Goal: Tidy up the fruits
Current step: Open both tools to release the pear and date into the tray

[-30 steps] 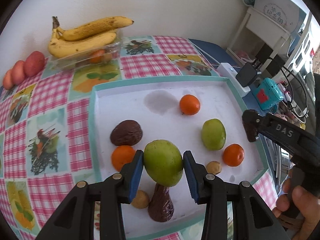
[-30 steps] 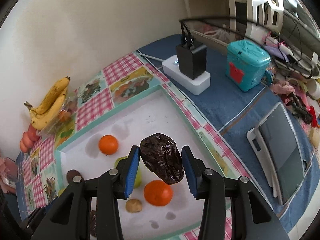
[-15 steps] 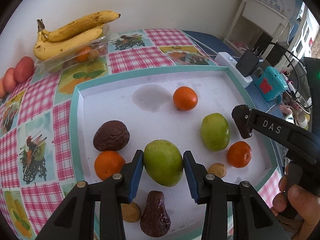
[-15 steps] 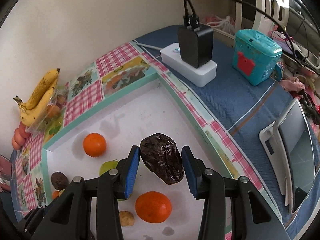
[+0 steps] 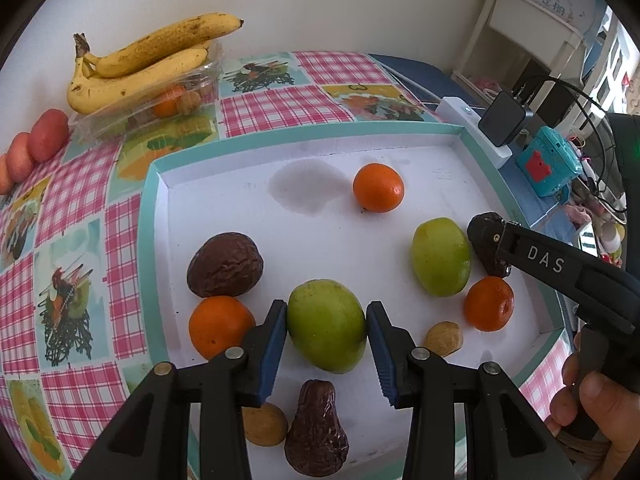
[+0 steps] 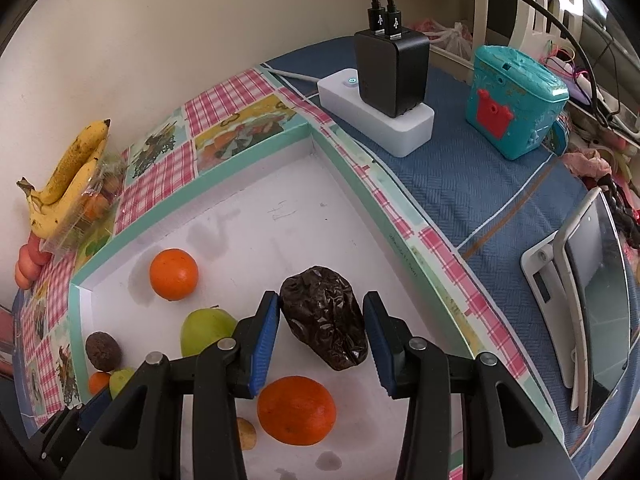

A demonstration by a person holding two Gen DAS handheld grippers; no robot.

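Note:
My left gripper [image 5: 327, 322] is shut on a green fruit [image 5: 326, 326], low over the white tray [image 5: 154, 216]. In the tray lie a second green fruit [image 5: 441, 256], three oranges [image 5: 377, 187] [image 5: 221, 326] [image 5: 488, 304], a round wrinkled dark fruit [image 5: 225, 265], a pear-shaped wrinkled dark fruit [image 5: 316, 428] and two small tan nuts [image 5: 444, 338] [image 5: 264, 424]. My right gripper [image 6: 322, 324] is shut on another wrinkled dark fruit [image 6: 324, 322] above the tray's right part [image 6: 352, 160]. An orange [image 6: 296, 410] lies just below it.
Bananas [image 5: 136, 64] lie on a clear box of fruit [image 5: 160, 108] at the back left, beside red fruits [image 5: 48, 140]. A white power strip with a black charger [image 6: 384, 92], a teal box [image 6: 516, 100] and a tablet in a stand [image 6: 592, 320] sit right of the tray.
Both grippers have come down closer to the tray, each still holding its fruit. The fruits lying in the tray have not moved.

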